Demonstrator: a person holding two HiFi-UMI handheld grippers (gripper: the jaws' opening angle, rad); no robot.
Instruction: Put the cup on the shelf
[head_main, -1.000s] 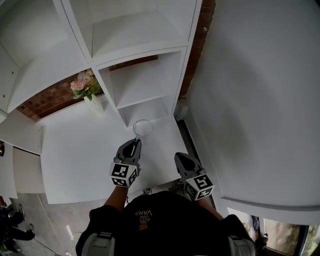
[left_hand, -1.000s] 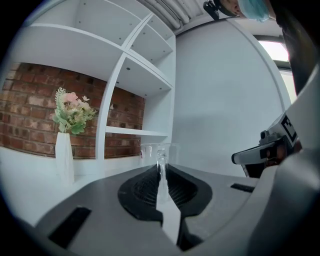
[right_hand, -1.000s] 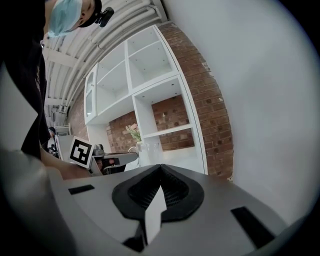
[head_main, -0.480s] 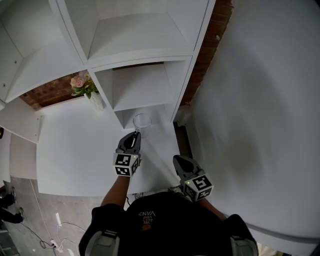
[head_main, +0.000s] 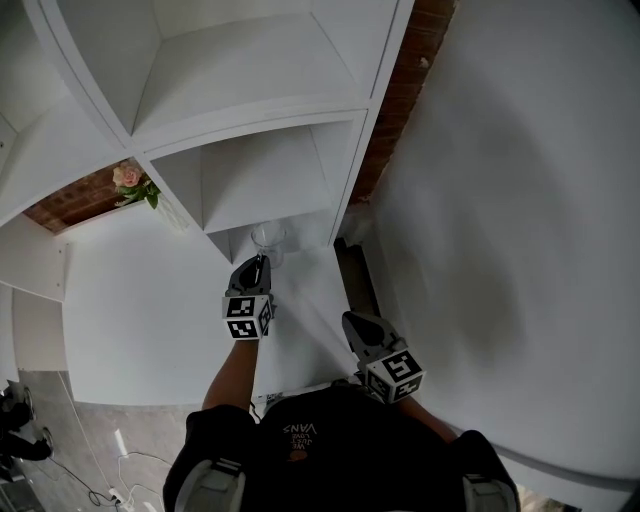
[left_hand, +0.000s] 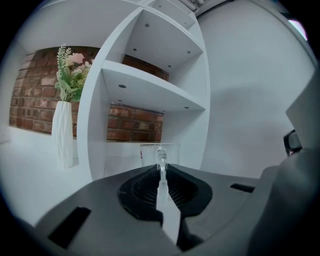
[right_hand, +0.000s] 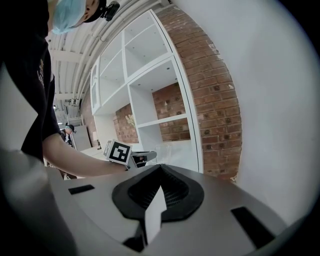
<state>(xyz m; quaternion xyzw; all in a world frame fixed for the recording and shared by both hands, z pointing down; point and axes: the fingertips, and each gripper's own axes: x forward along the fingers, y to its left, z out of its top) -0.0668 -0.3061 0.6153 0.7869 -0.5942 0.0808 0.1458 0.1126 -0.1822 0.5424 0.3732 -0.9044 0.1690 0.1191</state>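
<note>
A clear glass cup (head_main: 268, 238) is held upright at the mouth of the lowest compartment of the white shelf unit (head_main: 250, 180). My left gripper (head_main: 256, 270) is shut on the cup's handle. In the left gripper view the cup (left_hand: 160, 151) stands just beyond the closed jaws of the left gripper (left_hand: 161, 169), in front of the lowest opening under a shelf board (left_hand: 150, 92). My right gripper (head_main: 362, 328) hangs back near my body, shut with nothing in it. The right gripper view shows its closed jaws (right_hand: 159, 175) and the left gripper (right_hand: 134, 158) ahead.
A white vase of pink flowers (head_main: 135, 185) stands on the white tabletop (head_main: 140, 300) left of the shelf unit, also seen in the left gripper view as the vase (left_hand: 64, 137). A brick wall (right_hand: 200, 100) and a plain white wall (head_main: 500, 200) lie to the right.
The left gripper has carried the cup forward, from above the tabletop to the mouth of the lowest shelf compartment. The right gripper has hardly moved.
</note>
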